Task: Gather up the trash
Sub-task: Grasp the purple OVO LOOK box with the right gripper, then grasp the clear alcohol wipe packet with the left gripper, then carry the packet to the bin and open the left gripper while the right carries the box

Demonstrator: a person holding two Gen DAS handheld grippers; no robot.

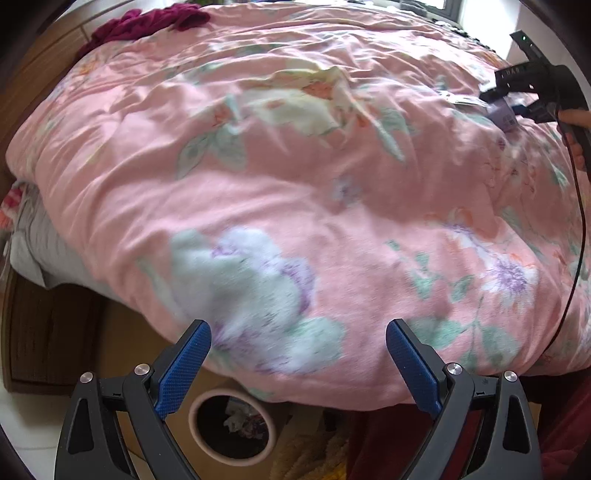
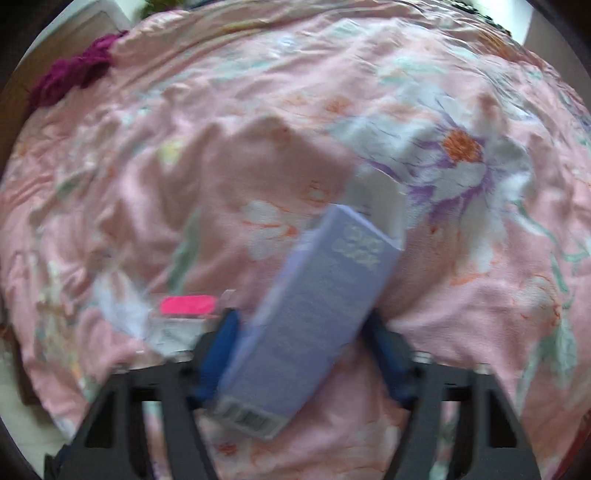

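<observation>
My right gripper (image 2: 301, 325) is shut on a pale purple carton (image 2: 310, 317) with a barcode end and an open white flap, held tilted above the pink floral quilt (image 2: 184, 166). A clear wrapper with a bright pink label (image 2: 186, 305) lies on the quilt just left of the right fingers. In the left wrist view the right gripper (image 1: 517, 101) holds the carton (image 1: 504, 114) at the bed's far right. My left gripper (image 1: 297, 332) is open and empty over the quilt's near edge (image 1: 295, 184). A pink trash bin (image 1: 232, 424) with litter inside stands on the floor below it.
A dark red garment (image 1: 147, 22) lies at the head of the bed, also in the right wrist view (image 2: 70, 74). A wooden bed frame (image 1: 44, 325) and a grey sheet (image 1: 48, 251) are at left. A black cable (image 1: 580, 229) hangs at right.
</observation>
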